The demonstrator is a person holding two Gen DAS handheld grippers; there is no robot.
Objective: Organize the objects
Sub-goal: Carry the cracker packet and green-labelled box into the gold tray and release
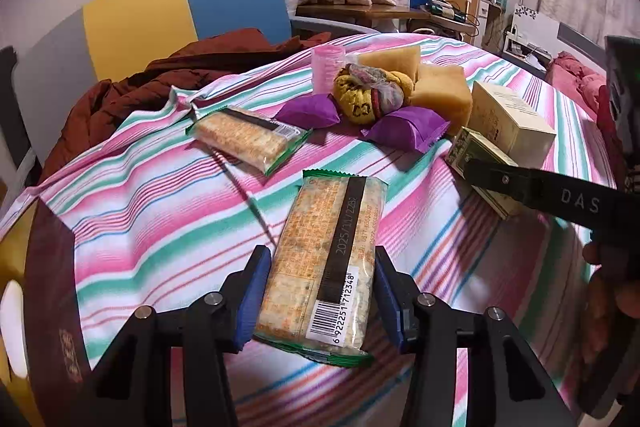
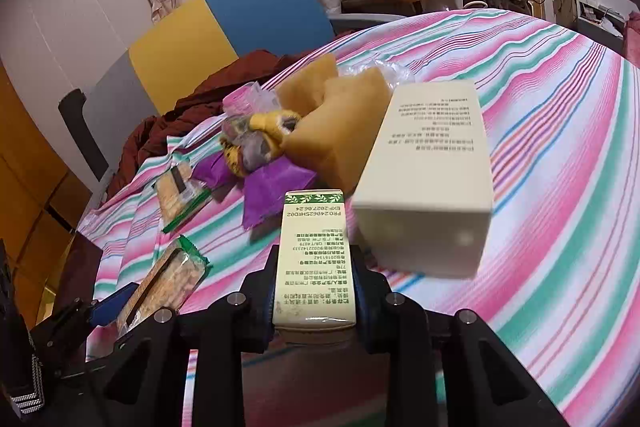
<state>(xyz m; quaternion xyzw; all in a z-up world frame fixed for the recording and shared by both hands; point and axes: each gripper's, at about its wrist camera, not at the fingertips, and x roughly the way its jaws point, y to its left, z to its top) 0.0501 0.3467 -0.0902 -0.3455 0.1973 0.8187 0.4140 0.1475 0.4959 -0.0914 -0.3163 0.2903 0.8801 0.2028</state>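
The left gripper (image 1: pixel 323 293) has its jaws on either side of a cracker packet (image 1: pixel 324 267) with a barcode, blue pads at its long edges; whether they press it I cannot tell. The packet lies on the striped cloth (image 1: pixel 140 227) covering the surface. Beyond it lies a second cracker packet (image 1: pixel 246 139). To its right, the right gripper (image 2: pixel 314 291) clamps a green-printed box (image 2: pixel 314 263), just beside a cream box (image 2: pixel 430 175).
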